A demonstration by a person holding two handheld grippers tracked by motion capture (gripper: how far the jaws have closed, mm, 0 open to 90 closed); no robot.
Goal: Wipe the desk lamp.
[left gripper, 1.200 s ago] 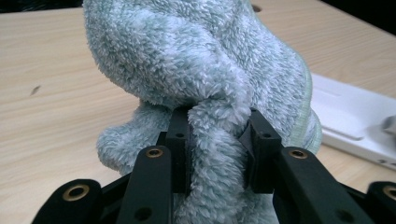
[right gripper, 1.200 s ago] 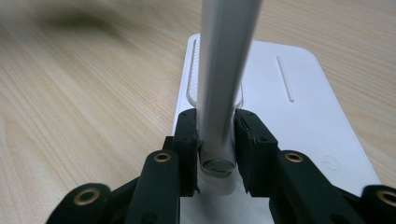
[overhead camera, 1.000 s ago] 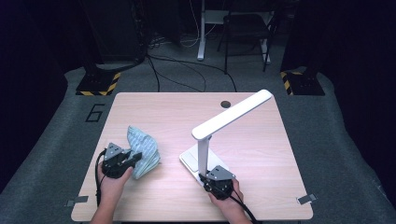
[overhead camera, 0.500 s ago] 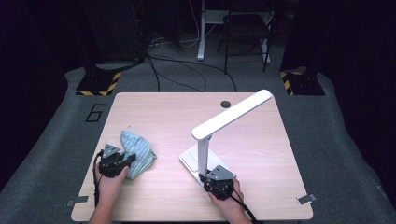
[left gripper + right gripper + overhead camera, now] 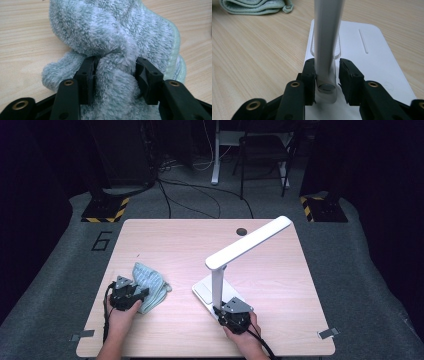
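High view: the left hand-held gripper sits at a fluffy pale green cloth lying bunched on the table near its left front; the right hand-held gripper is at the foot of a white desk lamp; a dark grommet hole lies well apart.

Left gripper view: its jaws have just been opening; a fold of cloth sits between them, the grip apparently slackening; I judge the cloth is being set down, so next comes backing off cleanly.

Right gripper view: jaws stand half spread beside the lamp's post, one side barely touching; the lamp base lies flat; the post blocks any sweep leftward.
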